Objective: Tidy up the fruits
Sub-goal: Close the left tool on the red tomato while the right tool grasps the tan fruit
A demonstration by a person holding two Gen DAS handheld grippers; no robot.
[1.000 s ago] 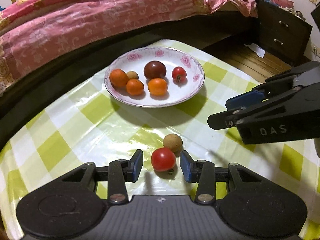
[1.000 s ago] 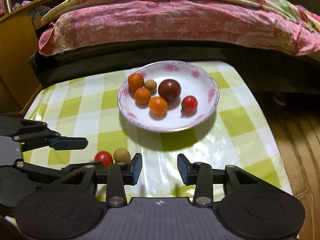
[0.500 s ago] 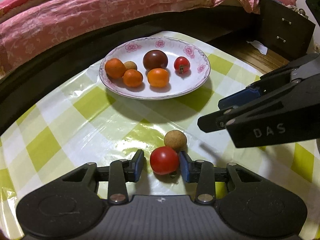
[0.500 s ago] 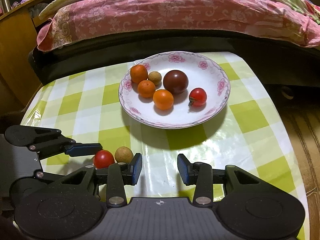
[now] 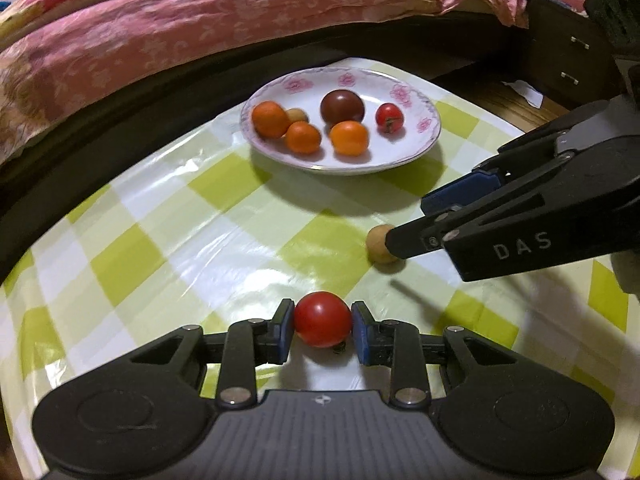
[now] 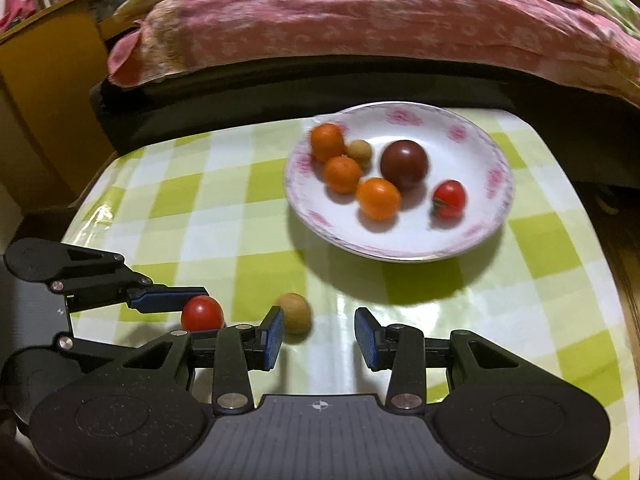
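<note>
My left gripper (image 5: 323, 330) is shut on a red tomato (image 5: 322, 319), held just above the checked tablecloth; the tomato also shows in the right wrist view (image 6: 202, 314). A small tan round fruit (image 5: 379, 244) lies on the cloth, also visible in the right wrist view (image 6: 295, 313) just beside my right gripper's left pad. My right gripper (image 6: 319, 334) is open and empty. The white flowered plate (image 5: 424, 136) holds three orange fruits, a dark tomato (image 5: 342, 107), a red tomato (image 5: 389, 117) and a small tan fruit (image 5: 297, 115).
A bed with a pink quilt (image 5: 200, 20) runs along the table's far edge. A dark drawer cabinet (image 5: 568, 52) stands at the right on a wooden floor. A wooden bedside unit (image 6: 44, 92) is at the left. The table edge (image 6: 592, 240) drops off to the right.
My left gripper closed on the red tomato and lifted it back from the tan fruit. My right gripper moved left toward the tan fruit, still open.
</note>
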